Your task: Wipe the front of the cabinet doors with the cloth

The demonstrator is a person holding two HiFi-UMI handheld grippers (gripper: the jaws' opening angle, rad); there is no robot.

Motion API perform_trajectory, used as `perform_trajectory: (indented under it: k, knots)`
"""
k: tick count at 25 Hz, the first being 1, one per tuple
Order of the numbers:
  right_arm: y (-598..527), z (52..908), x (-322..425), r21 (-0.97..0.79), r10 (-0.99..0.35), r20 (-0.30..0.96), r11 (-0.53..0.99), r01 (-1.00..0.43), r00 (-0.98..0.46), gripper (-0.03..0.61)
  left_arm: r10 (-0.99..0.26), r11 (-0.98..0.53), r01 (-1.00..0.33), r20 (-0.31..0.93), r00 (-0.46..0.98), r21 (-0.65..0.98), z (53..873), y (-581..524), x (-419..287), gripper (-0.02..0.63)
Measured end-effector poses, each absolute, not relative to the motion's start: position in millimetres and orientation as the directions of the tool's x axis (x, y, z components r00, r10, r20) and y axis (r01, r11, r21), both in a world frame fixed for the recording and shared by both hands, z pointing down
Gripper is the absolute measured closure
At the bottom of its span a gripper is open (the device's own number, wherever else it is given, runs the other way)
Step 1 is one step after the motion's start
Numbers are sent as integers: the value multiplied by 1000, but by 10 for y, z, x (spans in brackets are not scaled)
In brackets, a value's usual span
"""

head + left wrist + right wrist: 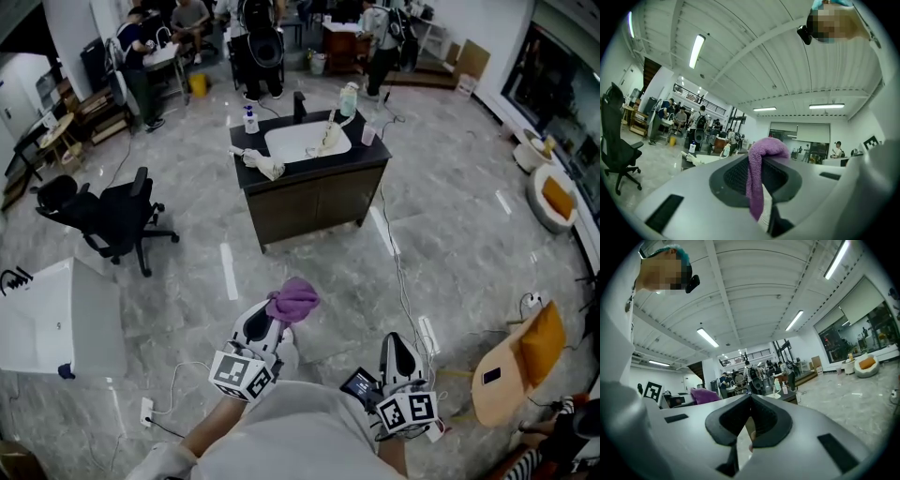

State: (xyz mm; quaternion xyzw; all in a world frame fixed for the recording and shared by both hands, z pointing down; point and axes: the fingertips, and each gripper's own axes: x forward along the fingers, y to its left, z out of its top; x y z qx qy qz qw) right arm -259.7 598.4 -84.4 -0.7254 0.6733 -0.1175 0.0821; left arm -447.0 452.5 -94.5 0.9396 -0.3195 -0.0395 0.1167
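Note:
The dark cabinet (314, 202) with two front doors stands a few steps ahead in the head view, with a white basin (307, 142) set in its black top. My left gripper (278, 317) is low in front of me, shut on a purple cloth (293, 298) that bunches above its tips. In the left gripper view the cloth (759, 161) hangs down between the jaws of the left gripper (758, 157). My right gripper (394, 339) is beside it, far from the cabinet. In the right gripper view the right gripper (750, 397) has its jaws closed tip to tip, with nothing between them.
A black office chair (108, 216) stands to the left, with a white counter (56, 319) nearer me. Cables (403, 281) run along the floor on the right. A round wooden table (511, 366) is at lower right. A soap bottle (250, 120) and a white rag (264, 165) lie on the cabinet top. People stand at the back (262, 37).

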Motion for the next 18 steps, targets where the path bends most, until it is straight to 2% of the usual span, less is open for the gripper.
perform_trajectory:
  k: [7, 14, 18]
  knots:
    - [5444, -730, -2157, -281, -982, 92, -187, -941, 168, 552, -544, -801, -529, 30, 839, 280, -697, 3811, -3928, 561]
    - [4591, -941, -1792, -214, -972, 78, -231, -949, 220, 552, -476, -852, -451, -36, 879, 267, -881, 2888, -3437, 561]
    - [4116, -928, -1706, -227, -969, 74, -247, -942, 236, 552, -499, -839, -470, -44, 865, 272, -913, 2332, -3423, 561]
